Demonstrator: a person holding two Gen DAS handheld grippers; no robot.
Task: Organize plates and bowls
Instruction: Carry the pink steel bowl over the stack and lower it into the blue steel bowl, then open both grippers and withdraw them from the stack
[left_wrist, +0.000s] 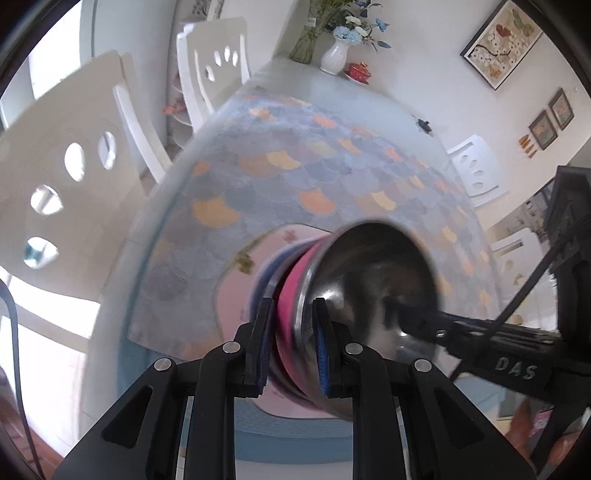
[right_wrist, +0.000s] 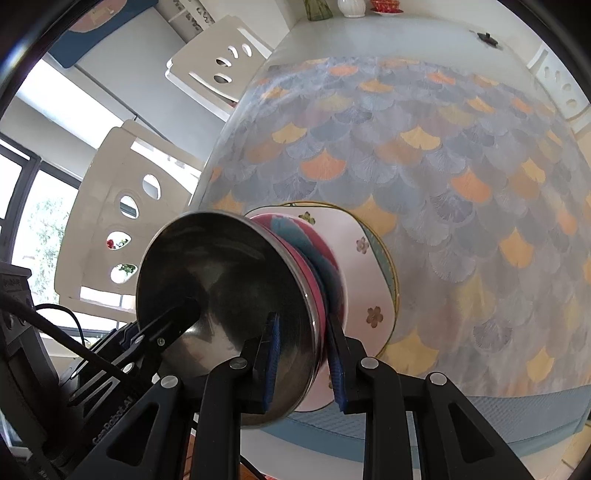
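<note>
You hold stack of bowls (left_wrist: 354, 295) from two sides. Left tool (left_wrist: 291, 347) nearly shut, pinches rim of top metal bowl (right_wrist: 221, 295) plus pink bowl (left_wrist: 290, 295) under it. Right tool (right_wrist: 303, 358) pinches rim on other side, same way. Stack sits just above pink flower plate (right_wrist: 369, 258) on desk (right_wrist: 443, 147). Both tools equally close. Plate lies straight below, so go down, looks like.

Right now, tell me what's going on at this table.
A person is holding a stack of bowls with two handheld grippers. The left gripper and the right gripper each have their fingers clamped over the rim on opposite sides. The top bowl is shiny steel, with pink and blue ones nested under it. The stack is just above, or on, a pink flowered plate on the patterned tablecloth.
</note>
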